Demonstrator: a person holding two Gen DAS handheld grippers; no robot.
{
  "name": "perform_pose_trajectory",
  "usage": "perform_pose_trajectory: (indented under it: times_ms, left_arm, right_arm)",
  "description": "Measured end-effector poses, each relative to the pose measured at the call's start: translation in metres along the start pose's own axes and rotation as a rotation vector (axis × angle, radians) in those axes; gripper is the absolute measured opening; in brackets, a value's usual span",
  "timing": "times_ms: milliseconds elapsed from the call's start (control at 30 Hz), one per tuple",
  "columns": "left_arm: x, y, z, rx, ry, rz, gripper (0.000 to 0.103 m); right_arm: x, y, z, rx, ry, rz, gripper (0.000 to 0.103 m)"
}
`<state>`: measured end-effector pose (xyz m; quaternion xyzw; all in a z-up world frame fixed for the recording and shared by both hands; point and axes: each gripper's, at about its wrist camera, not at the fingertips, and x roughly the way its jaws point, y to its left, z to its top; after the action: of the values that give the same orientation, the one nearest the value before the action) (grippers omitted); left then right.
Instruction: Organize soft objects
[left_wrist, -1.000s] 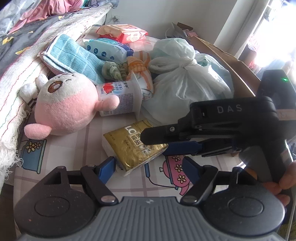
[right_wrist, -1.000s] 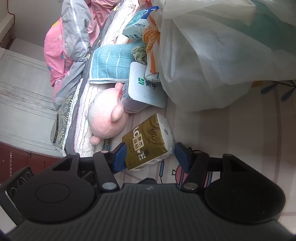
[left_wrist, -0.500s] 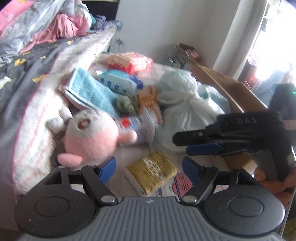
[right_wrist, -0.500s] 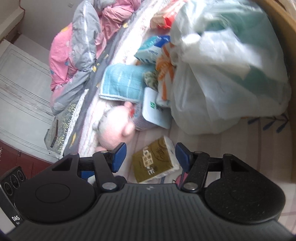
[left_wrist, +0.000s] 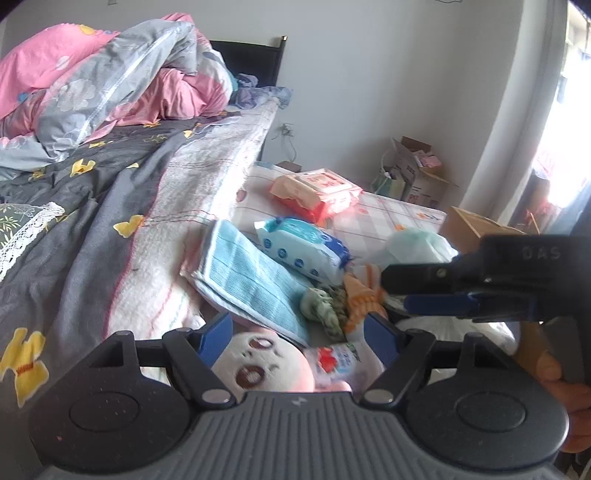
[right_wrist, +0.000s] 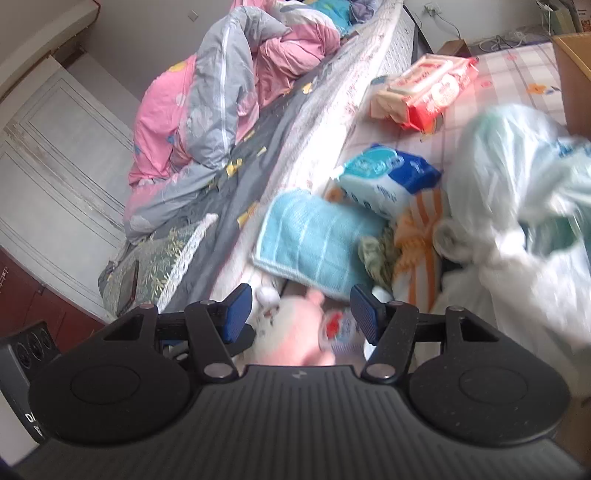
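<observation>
A pile of soft things lies on a checked mat beside the bed. In it are a pink plush (left_wrist: 258, 369) (right_wrist: 291, 332), a folded blue towel (left_wrist: 251, 280) (right_wrist: 314, 240), a blue wipes pack (left_wrist: 303, 247) (right_wrist: 388, 177), a red-orange pack (left_wrist: 317, 188) (right_wrist: 424, 85), an orange striped cloth (right_wrist: 417, 236), a green cloth (left_wrist: 325, 306) and a tied white plastic bag (right_wrist: 517, 206). My left gripper (left_wrist: 299, 334) hangs open above the plush, holding nothing. Just right of it my right gripper (right_wrist: 301, 314) (left_wrist: 395, 293) is also open and empty, over the same spot.
The bed with a grey sheet (left_wrist: 74, 221) and a pink-grey quilt (left_wrist: 110, 85) runs along the left. A brown cardboard box (left_wrist: 476, 225) stands at the right. More boxes (left_wrist: 417, 173) sit by the far wall. A phone (right_wrist: 127, 288) lies on the bed.
Both grippers have risen and tipped upward. The gold tissue pack has dropped out of sight beneath them, and the bed and quilt have come into view. The jaws keep the same width.
</observation>
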<state>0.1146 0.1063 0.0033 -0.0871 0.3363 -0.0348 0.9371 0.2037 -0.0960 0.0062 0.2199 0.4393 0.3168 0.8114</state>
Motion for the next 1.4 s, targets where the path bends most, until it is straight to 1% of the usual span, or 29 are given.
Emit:
perform_pose_trajectory:
  times_ms: [200, 433, 567, 700, 767, 867, 967, 1000, 1067, 1100, 1133, 1167, 1233, 1300, 1400]
  left_arm:
    - [0.026, 0.015, 0.017, -0.047, 0.041, 0.032, 0.078]
    - [0.060, 0.018, 0.030, -0.083, 0.110, 0.052, 0.078]
    - [0.077, 0.020, 0.032, -0.121, 0.136, 0.084, 0.078]
    - [0.090, 0.024, 0.031, -0.175, 0.165, 0.116, 0.078]
    - [0.096, 0.026, 0.029, -0.205, 0.198, 0.122, 0.078]
    - [0.103, 0.034, 0.026, -0.280, 0.238, 0.125, 0.080]
    - [0.109, 0.039, 0.025, -0.333, 0.242, 0.138, 0.081]
    - [0.109, 0.040, 0.026, -0.342, 0.224, 0.145, 0.077]
    - [0.108, 0.039, 0.028, -0.334, 0.180, 0.172, 0.066]
    - [0.109, 0.039, 0.030, -0.333, 0.177, 0.193, 0.057]
    - [0.108, 0.040, 0.030, -0.338, 0.177, 0.195, 0.050]
    - [0.107, 0.042, 0.031, -0.354, 0.170, 0.188, 0.046]
    - [0.102, 0.044, 0.030, -0.380, 0.147, 0.175, 0.020]
    - [0.097, 0.041, 0.032, -0.373, 0.132, 0.167, 0.007]
    - [0.092, 0.032, 0.034, -0.333, 0.099, 0.165, 0.007]
  right_arm:
    - [0.023, 0.003, 0.029, 0.009, -0.016, 0.025, 0.060]
    - [0.059, -0.002, 0.045, 0.046, 0.013, 0.054, 0.061]
    - [0.071, -0.003, 0.049, 0.052, 0.026, 0.067, 0.061]
    - [0.076, -0.011, 0.050, 0.074, 0.034, 0.072, 0.061]
    - [0.077, -0.016, 0.049, 0.086, 0.039, 0.078, 0.061]
    - [0.077, -0.021, 0.048, 0.097, 0.046, 0.087, 0.061]
    - [0.077, -0.026, 0.047, 0.110, 0.046, 0.096, 0.062]
    - [0.077, -0.027, 0.047, 0.116, 0.047, 0.099, 0.062]
    - [0.076, -0.031, 0.046, 0.128, 0.045, 0.103, 0.062]
    - [0.075, -0.032, 0.045, 0.133, 0.042, 0.105, 0.062]
    - [0.073, -0.034, 0.045, 0.136, 0.040, 0.106, 0.062]
    - [0.070, -0.035, 0.046, 0.138, 0.036, 0.107, 0.062]
    - [0.065, -0.036, 0.045, 0.134, 0.028, 0.106, 0.063]
    - [0.059, -0.037, 0.046, 0.131, 0.017, 0.102, 0.063]
    - [0.053, -0.041, 0.046, 0.138, 0.004, 0.108, 0.064]
